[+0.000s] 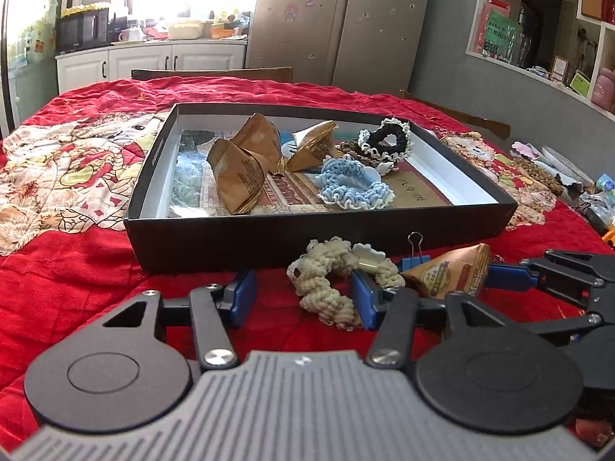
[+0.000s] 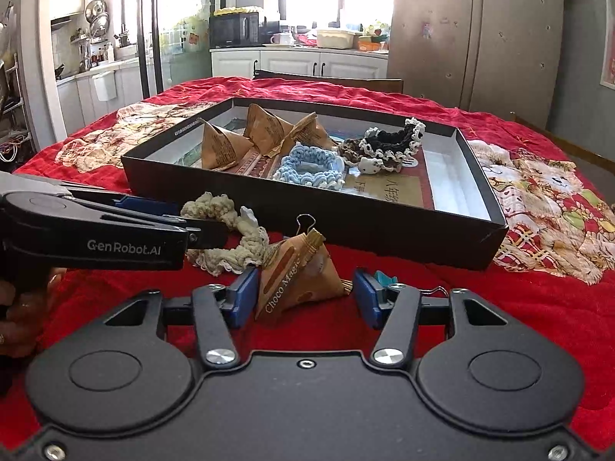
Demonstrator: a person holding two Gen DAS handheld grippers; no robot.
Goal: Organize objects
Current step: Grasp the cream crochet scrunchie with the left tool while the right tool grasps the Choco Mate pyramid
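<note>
A black shallow box [image 1: 319,236] [image 2: 346,215] on the red cloth holds three brown triangular snack packets [image 1: 238,173] [image 2: 223,150], a blue scrunchie [image 1: 353,186] [image 2: 307,169] and a black-and-white scrunchie [image 1: 386,140] [image 2: 396,140]. In front of the box lie a beige scrunchie [image 1: 326,284] [image 2: 230,238], a brown Choco Magic packet [image 1: 449,274] [image 2: 296,276] and a binder clip [image 1: 417,249]. My left gripper [image 1: 303,297] is open around the beige scrunchie. My right gripper [image 2: 305,297] is open around the Choco Magic packet.
A red patterned cloth [image 1: 77,199] [image 2: 538,269] covers the table. Clutter [image 1: 557,176] lies at the right edge. A chair back [image 1: 211,73] stands behind the table, with kitchen cabinets and a fridge beyond.
</note>
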